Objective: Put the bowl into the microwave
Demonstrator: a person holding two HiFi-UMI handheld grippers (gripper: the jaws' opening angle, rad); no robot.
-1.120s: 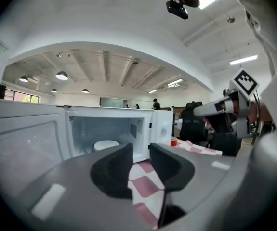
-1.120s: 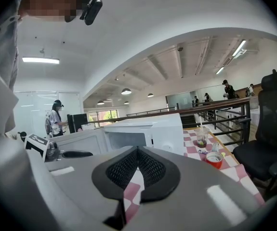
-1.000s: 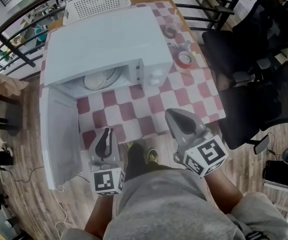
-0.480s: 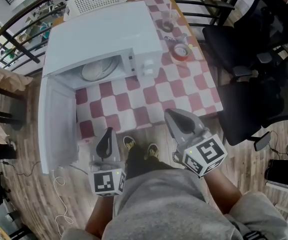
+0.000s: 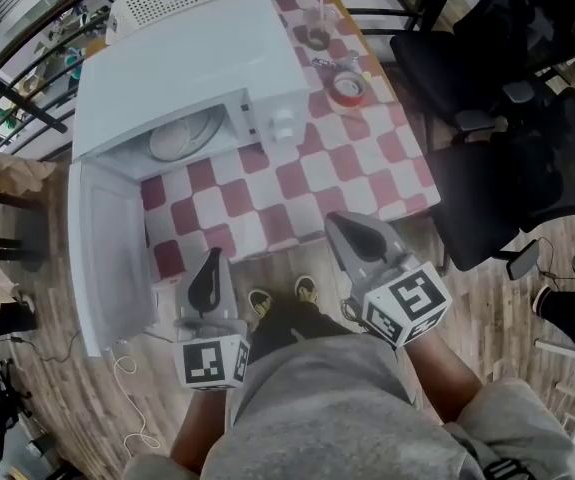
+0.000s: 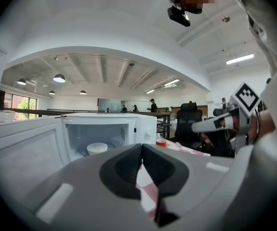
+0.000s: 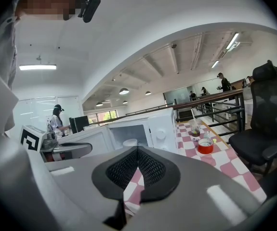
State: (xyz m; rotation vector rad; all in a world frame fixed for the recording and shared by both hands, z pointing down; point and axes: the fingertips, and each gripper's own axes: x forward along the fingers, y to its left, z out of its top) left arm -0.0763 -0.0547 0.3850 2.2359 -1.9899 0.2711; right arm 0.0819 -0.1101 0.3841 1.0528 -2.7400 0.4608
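Resting inside microwave [image 5: 187, 68]: bowl [image 5: 179, 140] | left gripper [image 5: 210, 263], right gripper [image 5: 342, 230]: jaws closed, empty, well apart

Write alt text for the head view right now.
A white bowl sits inside the microwave, its door swung open, on a red-checked table. The left claw and right claw are shut and empty, held near the table's front edge.
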